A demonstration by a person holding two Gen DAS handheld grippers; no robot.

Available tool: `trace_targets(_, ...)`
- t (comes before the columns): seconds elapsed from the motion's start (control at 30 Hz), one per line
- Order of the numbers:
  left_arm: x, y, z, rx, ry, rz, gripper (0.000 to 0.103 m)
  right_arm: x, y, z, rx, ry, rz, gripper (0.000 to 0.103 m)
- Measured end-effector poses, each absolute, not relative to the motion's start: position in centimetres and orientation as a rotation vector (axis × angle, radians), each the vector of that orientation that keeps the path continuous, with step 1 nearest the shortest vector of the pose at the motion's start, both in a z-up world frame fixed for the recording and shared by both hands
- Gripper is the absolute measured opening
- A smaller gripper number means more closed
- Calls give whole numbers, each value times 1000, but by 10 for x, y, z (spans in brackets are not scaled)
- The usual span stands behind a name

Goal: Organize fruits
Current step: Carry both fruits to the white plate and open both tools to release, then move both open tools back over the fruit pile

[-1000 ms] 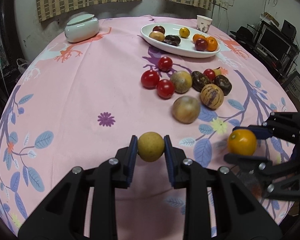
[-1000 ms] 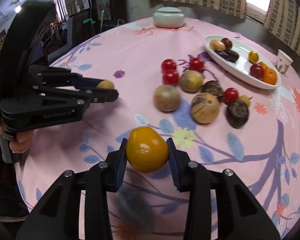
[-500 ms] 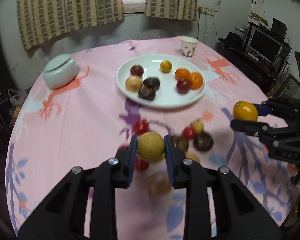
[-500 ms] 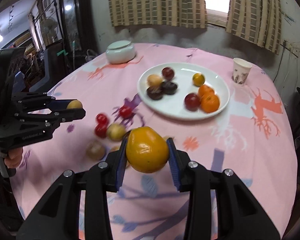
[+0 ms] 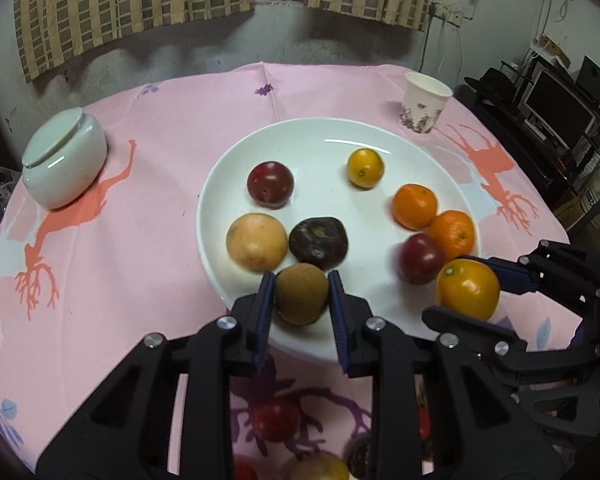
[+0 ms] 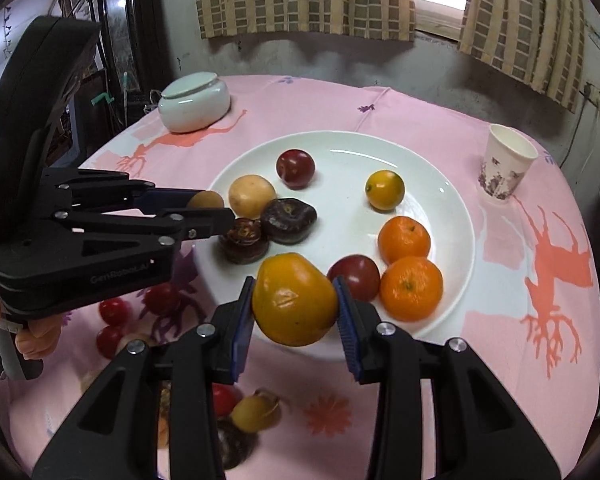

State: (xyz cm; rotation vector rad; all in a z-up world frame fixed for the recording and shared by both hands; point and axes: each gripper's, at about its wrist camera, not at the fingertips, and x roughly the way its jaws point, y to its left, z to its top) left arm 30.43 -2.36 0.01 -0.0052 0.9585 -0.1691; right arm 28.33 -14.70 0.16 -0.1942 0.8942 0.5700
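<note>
A small brown fruit [image 5: 301,298] is clamped between the two blue pads of the left gripper [image 5: 301,300], and it is held over the near rim of the white plate [image 5: 236,168]. A larger orange fruit [image 6: 295,304] is gripped in the same way by the right gripper [image 6: 296,312], also over the near rim of the plate and to the right of the brown fruit. On the plate are seen a dark red plum [image 5: 270,184] toward the far left, a small yellow-orange citrus [image 5: 365,168] toward the far right, two tangerines [image 5: 415,206] touching each other at the right edge, a second red plum [image 5: 418,258] just beside them, a pale tan fruit [image 5: 256,242] at the left, and a dark wrinkled fruit [image 5: 319,242] touching it. Left of the plate, well apart, a lidded white jar [image 5: 62,164] is set on the pink tablecloth [image 5: 140,264]. Beyond the plate to the right a paper cup [image 5: 424,102] is stood upright. On the near side of the plate, several red tomatoes [image 6: 116,312] and other loose fruits are left lying on the cloth, partly hidden behind the gripper bodies. A hand [image 6: 34,334] is seen on the left gripper's handle.
</note>
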Motion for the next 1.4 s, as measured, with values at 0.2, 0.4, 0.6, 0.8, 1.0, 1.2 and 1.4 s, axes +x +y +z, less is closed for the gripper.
trace_targets(0.2, 314, -20, -12, -9, 970, -152, 27, 294, -136, -15, -190, 916, 580, 38)
trace_targets(0.4, 314, -20, -16, -14, 992, -118, 53, 297, -134, -17, -170, 928, 560, 44)
trace_targets(0.6, 294, -19, 0, 12, 956, -90, 68, 280, -152, -2, -112, 871, 515, 62)
trace_targets(0.8, 261, -11, 13, 3, 947, -71, 72, 253, -175, 12, -73, 873, 508, 62)
trace_targets(1.0, 212, -4, 27, -7, 903, -56, 78, 213, -192, 17, -68, 879, 449, 63)
trace_targets(1.2, 163, -3, 30, 10, 866, -67, 81, 175, -200, 13, -67, 871, 388, 63)
trace_targets(1.4, 132, -2, 19, 15, 870, -75, 86, 151, -193, 2, -70, 883, 375, 63)
